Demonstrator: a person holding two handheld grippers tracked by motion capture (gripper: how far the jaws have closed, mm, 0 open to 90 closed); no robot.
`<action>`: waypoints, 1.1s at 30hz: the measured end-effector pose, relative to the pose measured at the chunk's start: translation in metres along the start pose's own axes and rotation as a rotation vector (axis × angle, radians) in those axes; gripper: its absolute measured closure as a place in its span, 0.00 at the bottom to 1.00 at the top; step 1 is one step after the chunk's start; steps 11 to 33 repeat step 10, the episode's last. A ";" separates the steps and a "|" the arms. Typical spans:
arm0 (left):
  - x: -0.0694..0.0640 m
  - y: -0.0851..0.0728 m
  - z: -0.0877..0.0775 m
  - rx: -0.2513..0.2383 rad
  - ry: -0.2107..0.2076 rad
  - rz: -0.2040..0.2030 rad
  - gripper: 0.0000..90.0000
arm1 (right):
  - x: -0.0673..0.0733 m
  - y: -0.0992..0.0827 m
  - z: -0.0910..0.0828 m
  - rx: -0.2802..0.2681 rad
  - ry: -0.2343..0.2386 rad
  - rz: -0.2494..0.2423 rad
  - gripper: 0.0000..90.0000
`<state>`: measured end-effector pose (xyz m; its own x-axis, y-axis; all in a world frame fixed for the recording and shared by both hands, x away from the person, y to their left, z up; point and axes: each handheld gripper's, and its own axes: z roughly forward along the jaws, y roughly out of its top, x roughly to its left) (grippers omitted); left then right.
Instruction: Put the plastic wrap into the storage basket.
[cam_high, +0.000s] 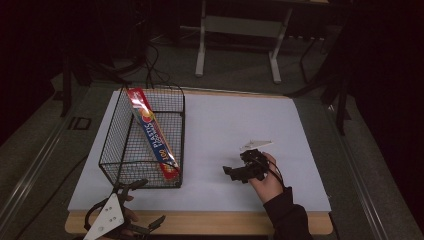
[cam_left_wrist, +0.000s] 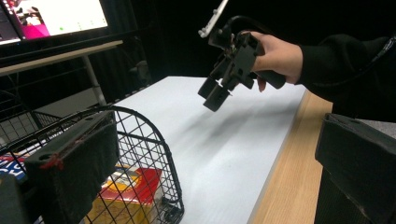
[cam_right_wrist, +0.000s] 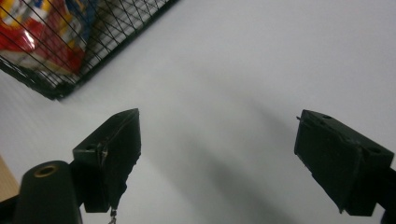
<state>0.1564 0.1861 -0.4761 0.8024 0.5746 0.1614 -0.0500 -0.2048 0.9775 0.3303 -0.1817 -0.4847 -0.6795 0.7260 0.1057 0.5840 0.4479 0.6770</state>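
At the left, near the front edge of the tabletop (cam_high: 225, 130), we saw the left hand-held gripper (cam_high: 141, 205) held low, its grey three-cornered plate (cam_high: 107, 216) facing up and its jaws spread wide toward the front corner of the wire basket (cam_high: 125, 150). In the left gripper view its own jaws stood far apart, the left one just beside the basket's rounded corner; we could not tell whether it touched the wire.

The black wire basket sat on the left part of the white tabletop. Inside it a long red and blue box (cam_high: 152, 132) leaned at a slant, its upper end against the far rim and its lower end down at the near right corner of the basket. In the left gripper view we saw the red and yellow end of that box (cam_left_wrist: 126, 196) through the mesh.

Further right, the person's right hand (cam_high: 267, 180), in a dark sleeve (cam_high: 287, 217), held the right hand-held gripper (cam_high: 231, 172) above the bare white surface, pointing left toward the basket. It was well apart from the basket and the box. In the right gripper view its two black jaws stood wide apart with nothing between them, over the white tabletop, with the basket corner (cam_right_wrist: 51, 88) at the upper left. In the left gripper view that gripper (cam_left_wrist: 212, 93) hung tilted downward in the hand (cam_left_wrist: 278, 58), clear of the surface.
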 end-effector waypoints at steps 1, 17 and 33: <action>0.000 0.000 0.000 0.000 -0.001 0.001 0.00 | -0.001 -0.002 0.002 0.001 -0.001 0.003 0.16; 0.001 0.000 -0.001 0.000 -0.002 -0.003 0.00 | -0.007 -0.006 0.006 -0.002 0.004 0.006 0.16; 0.001 0.000 -0.001 0.000 -0.002 -0.003 0.00 | -0.007 -0.006 0.006 -0.002 0.004 0.006 0.16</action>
